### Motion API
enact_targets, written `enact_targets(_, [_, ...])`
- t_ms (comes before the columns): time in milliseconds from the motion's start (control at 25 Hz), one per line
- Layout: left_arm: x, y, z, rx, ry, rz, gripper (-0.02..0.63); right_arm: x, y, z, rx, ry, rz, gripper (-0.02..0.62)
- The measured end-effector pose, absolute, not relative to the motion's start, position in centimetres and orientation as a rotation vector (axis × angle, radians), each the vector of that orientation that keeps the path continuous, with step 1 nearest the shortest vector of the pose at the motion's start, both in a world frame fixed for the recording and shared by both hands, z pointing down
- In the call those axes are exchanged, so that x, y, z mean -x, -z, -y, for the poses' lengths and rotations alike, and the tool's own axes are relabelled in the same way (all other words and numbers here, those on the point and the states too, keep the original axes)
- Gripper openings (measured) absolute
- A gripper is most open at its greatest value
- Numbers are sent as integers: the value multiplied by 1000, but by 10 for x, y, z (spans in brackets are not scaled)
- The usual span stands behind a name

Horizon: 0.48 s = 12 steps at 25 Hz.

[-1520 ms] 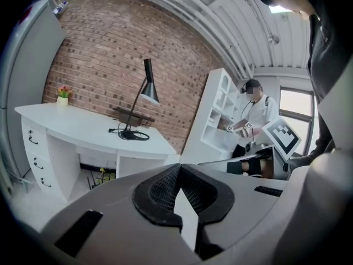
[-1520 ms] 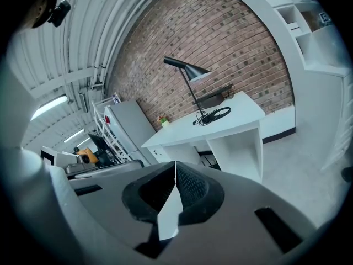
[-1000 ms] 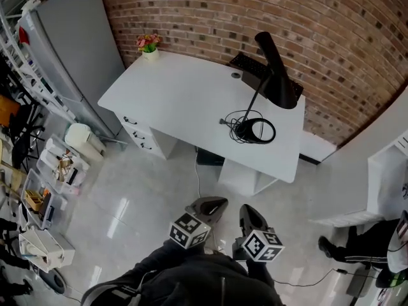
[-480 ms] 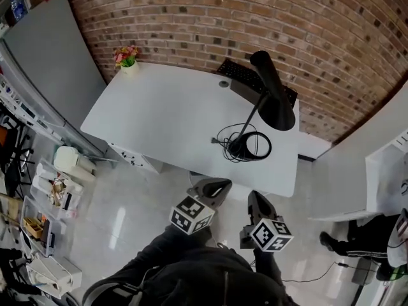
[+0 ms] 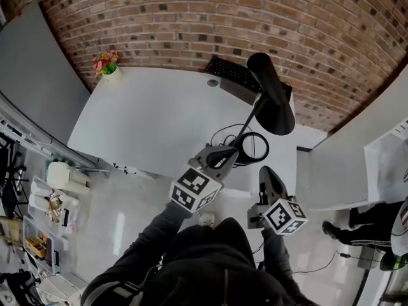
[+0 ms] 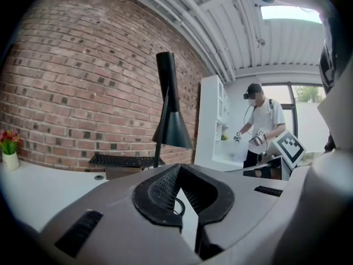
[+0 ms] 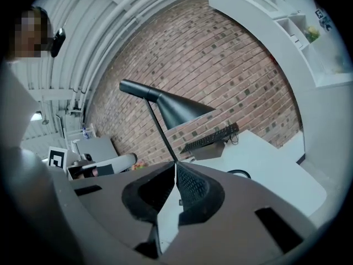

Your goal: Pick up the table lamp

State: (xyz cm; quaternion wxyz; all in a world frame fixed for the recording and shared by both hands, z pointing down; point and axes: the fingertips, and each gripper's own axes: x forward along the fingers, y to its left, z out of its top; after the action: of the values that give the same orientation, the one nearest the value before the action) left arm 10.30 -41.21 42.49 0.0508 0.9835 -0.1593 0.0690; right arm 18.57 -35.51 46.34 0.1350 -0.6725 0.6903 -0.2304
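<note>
I have both tongs squeezed fully together with nothing between them. The left gripper (image 5: 229, 152) has its tip over the front edge of the white desk (image 5: 153, 113), while the right gripper (image 5: 265, 171) hangs short of that edge, over the glossy pale floor (image 5: 121, 215). The black table lamp with a cone shade and thin stem (image 5: 273, 102) stands at the desk's near right corner, at about 12 o'clock from the left tongs and 11 o'clock from the right. Its round base is ringed by a coiled black cord (image 5: 254, 146) just beside the left tip. Whether that tip touches the cord I cannot tell. The shade leans out over the desk's right edge. Behind it, at 12 o'clock, a black keyboard (image 5: 234, 74) lies against the red brick wall (image 5: 191, 18). The broad desktop towards 10 o'clock is bare up to a small pot of flowers (image 5: 105, 63) in the far corner. A white partition (image 5: 331, 171) closes the room at 3 o'clock.
</note>
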Motion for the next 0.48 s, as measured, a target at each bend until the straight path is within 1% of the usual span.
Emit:
enact_targets(280, [-118,-375,458,-3022,-96,547,12,-202,-438,383,1836,625,-2030,12])
enact_targets(320, [-120,-367,463,-3019,-79,546,30,-205,-435,386,1817,622,-2033,14])
enact_targets(400, [-126,-357,469,-3017,-73,523,103,-211,-429,392,1783,618,-2029,14])
enact_targets(480, [-133,-350,471,-3026,-82,496,153,-216,-423,398,1740,619,-2035,25])
